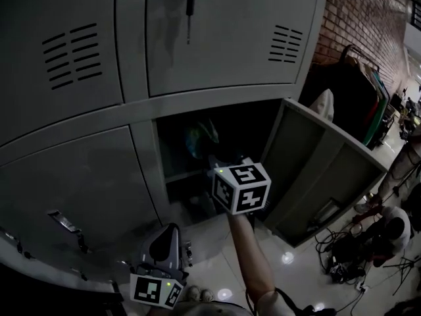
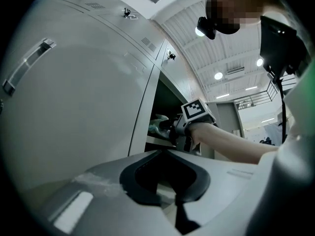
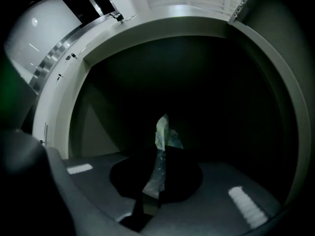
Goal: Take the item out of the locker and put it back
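The item [image 3: 161, 149] is a thin, crinkled strip of pale, partly clear plastic film, like a small bag or wrapper, with a faint greenish-teal cast. In the right gripper view its long axis runs upright: the lower end sits down between the jaws and the ragged upper end points up and away into the dark interior of the open locker [image 1: 141, 151]. It is too dim and creased for any print on it to be read. The right gripper [image 1: 214, 163] has its jaws pinched together on the lower part of the film and holds it inside the locker's opening, above the inner shelf [image 1: 184, 174] and near the left side wall. The locker door [image 1: 309, 166] stands swung out to the right. The only markings that can be made out are the black-and-white square patterns on the marker cube [image 1: 241, 187] of that gripper. The left gripper [image 1: 169, 232] hangs low beside the closed locker to the left of the open one, its jaws together with nothing between them. A key [image 1: 189, 6] hangs from the lock of the locker above.
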### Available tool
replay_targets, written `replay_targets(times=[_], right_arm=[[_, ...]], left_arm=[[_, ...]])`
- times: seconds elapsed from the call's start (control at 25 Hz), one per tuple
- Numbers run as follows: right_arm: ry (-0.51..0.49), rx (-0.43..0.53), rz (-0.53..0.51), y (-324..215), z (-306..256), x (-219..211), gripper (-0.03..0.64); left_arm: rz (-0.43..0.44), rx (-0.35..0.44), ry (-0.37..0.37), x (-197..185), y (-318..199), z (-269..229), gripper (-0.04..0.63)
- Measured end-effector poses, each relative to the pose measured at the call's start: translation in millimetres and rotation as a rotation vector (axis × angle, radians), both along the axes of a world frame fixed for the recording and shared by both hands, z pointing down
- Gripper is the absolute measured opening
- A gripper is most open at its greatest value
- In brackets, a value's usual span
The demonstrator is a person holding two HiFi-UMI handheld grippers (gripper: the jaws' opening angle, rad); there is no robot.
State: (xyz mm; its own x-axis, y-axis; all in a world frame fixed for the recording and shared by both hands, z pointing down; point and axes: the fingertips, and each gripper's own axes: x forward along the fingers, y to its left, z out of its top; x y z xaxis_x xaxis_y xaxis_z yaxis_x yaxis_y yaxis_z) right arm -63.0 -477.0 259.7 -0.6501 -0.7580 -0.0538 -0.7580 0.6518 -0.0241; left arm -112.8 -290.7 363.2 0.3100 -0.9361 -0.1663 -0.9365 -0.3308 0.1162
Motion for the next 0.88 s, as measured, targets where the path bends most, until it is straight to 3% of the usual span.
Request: replay_targets(times=[0.4,0.44,0.6,0.8,0.88], right_arm=[[0.058,-0.006,0.019,-7,9,-1,0.025],[0.052,-0.006,0.031,-7,9,1,0.048],[0.009,-0.004,0.059,-7,5,8,0.302],[0.002,0.012,0.036,0,-1,8,0.305],[-0.072,0.009,-0.006,15,-11,13,0.305]], left_arm=[[-0.004,-0.005,0.008,-1,-2,0,0.005],[-0.003,-0.004,0.008,-1,-2,0,0.005],[-0.002,-0.004,0.006,0,-3,0,0.005],[-0.003,-0.003,0.003,1,-4,-1,0.005],[-0.007,0.000,0.002,1,-4,-2,0.005]])
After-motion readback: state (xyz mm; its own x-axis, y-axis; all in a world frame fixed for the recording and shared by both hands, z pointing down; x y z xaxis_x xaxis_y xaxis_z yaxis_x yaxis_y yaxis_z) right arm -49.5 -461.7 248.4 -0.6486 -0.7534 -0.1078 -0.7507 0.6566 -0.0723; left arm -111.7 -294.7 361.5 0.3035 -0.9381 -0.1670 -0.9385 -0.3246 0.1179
